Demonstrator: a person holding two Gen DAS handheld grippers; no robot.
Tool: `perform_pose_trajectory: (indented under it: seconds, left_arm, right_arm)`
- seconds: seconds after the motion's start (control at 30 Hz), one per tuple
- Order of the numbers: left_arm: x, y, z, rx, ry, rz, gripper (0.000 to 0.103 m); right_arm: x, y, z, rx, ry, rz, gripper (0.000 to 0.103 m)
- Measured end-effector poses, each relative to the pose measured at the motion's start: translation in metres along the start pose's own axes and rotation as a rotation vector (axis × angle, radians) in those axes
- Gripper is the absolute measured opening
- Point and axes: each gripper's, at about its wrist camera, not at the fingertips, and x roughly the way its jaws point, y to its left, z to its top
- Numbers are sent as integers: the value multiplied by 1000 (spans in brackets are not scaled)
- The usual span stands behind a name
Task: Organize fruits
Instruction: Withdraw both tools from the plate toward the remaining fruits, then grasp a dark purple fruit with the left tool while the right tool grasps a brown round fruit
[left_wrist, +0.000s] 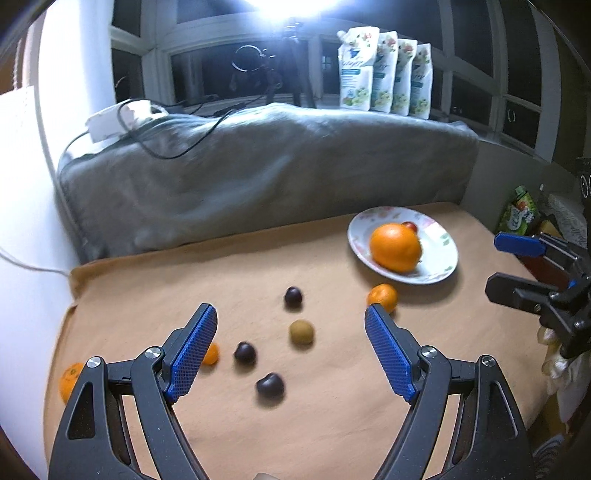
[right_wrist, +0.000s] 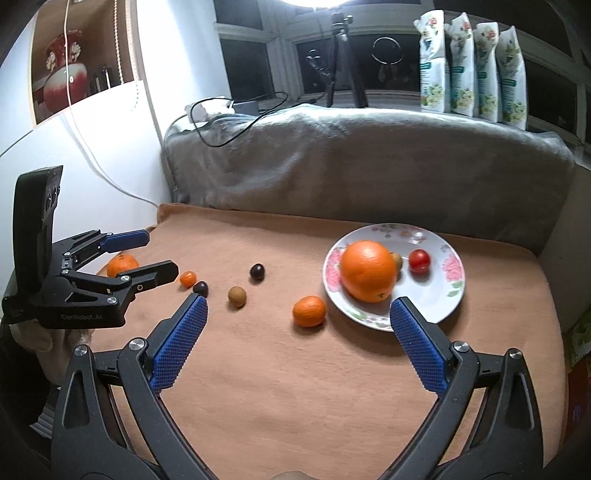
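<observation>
While both grippers hover | left gripper (left_wrist: 290, 332) wide, empty over dark plums (left_wrist: 245, 353) | right gripper (right_wrist: 297, 317) wide, empty | orange (right_wrist: 367, 269) on floral plate (right_wrist: 448, 291)

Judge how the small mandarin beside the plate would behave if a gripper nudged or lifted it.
The mandarin looks round and sits loose on flat cloth, so a nudge would probably roll it. Its skin looks soft; a firm squeeze might dent it. It seems light enough to lift easily.

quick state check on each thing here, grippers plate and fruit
left gripper: open, empty
right gripper: open, empty
plate: upright, holds big orange and tomato
tangerine: on cloth beside plate
dark fruits: loose on cloth
</observation>
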Motion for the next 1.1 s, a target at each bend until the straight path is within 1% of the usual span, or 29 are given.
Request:
perform_pose_trajectory:
  seconds: [0.43, 0.67, 0.87, 1.0, 1.03, 1.07, 1.1]
  left_arm:
    - [4, 24, -22, -24, 42, 20, 83]
    - [5, 42, -34, -56, 48, 22, 82]
    - [10, 62, -51, -114, 64, -12, 82]
    - [18, 74, -60, -171, 102, -50, 82]
    - [20, 75, -62, -180, 110, -58, 77]
    - [23, 77, -63, -188, 120, -64, 69]
    - [26, 78, -64, -196, 130, -71, 67]
  right_arm:
    - [20, 28, 3, -56, 36, 32, 101]
    - [32, 38, 4, -56, 34, 49, 101]
    - [44, 46, 2, -73, 44, 50, 101]
    - [56, 53, 2, -88, 71, 57, 101]
    - [59, 54, 2, -89, 76, 58, 101]
    - [63, 55, 2, -92, 84, 63, 101]
    - [66, 56, 3, -94, 90, 68, 101]
